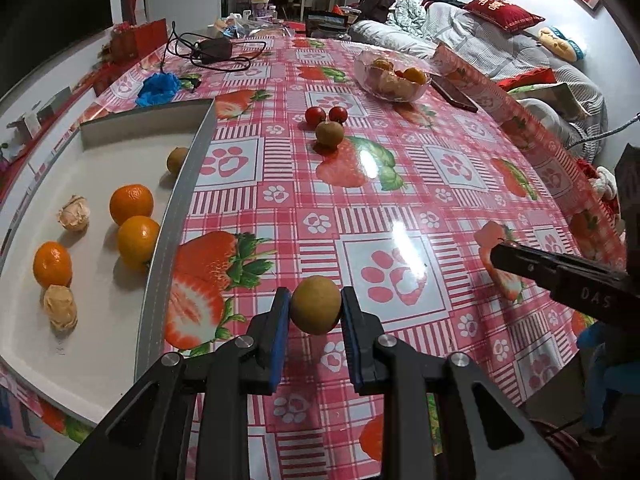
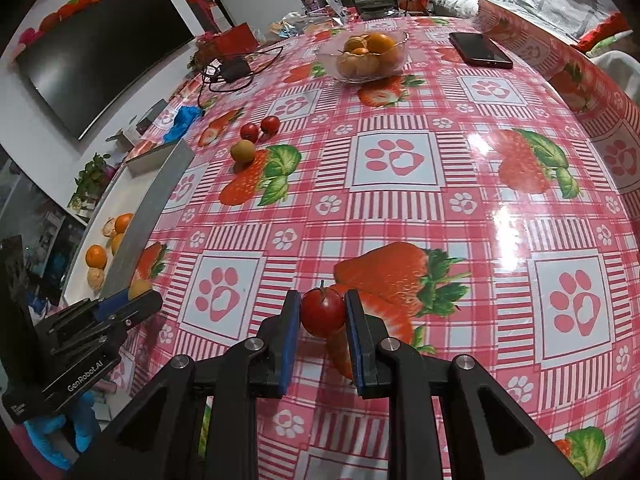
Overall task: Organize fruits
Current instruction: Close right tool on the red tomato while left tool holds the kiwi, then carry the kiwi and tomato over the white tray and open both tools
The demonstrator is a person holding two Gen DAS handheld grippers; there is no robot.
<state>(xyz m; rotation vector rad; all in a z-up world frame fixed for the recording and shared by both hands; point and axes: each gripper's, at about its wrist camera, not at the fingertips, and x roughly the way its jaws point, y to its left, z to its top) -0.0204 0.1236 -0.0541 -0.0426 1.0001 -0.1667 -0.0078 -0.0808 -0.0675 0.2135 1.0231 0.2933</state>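
Observation:
My left gripper [image 1: 315, 306] is shut on a brown round fruit [image 1: 315, 304], held just above the strawberry tablecloth, right of the white tray [image 1: 104, 320]. The tray holds three oranges [image 1: 131, 204], two pale peeled fruits [image 1: 60, 307] and one brown fruit [image 1: 176, 159]. My right gripper [image 2: 322, 312] is shut on a small red fruit [image 2: 322, 312] with a stem, low over the cloth. On the table lie another brown fruit [image 1: 329, 133] and two small red fruits [image 1: 316, 115]. My left gripper also shows in the right wrist view [image 2: 132, 300] by the tray's edge.
A glass bowl [image 1: 394, 76] of oranges stands at the far side, a black phone [image 1: 454, 94] beside it. A blue glove [image 1: 158, 88] and a black charger with cable [image 1: 214, 50] lie at the far left. A sofa stands beyond the table's right edge.

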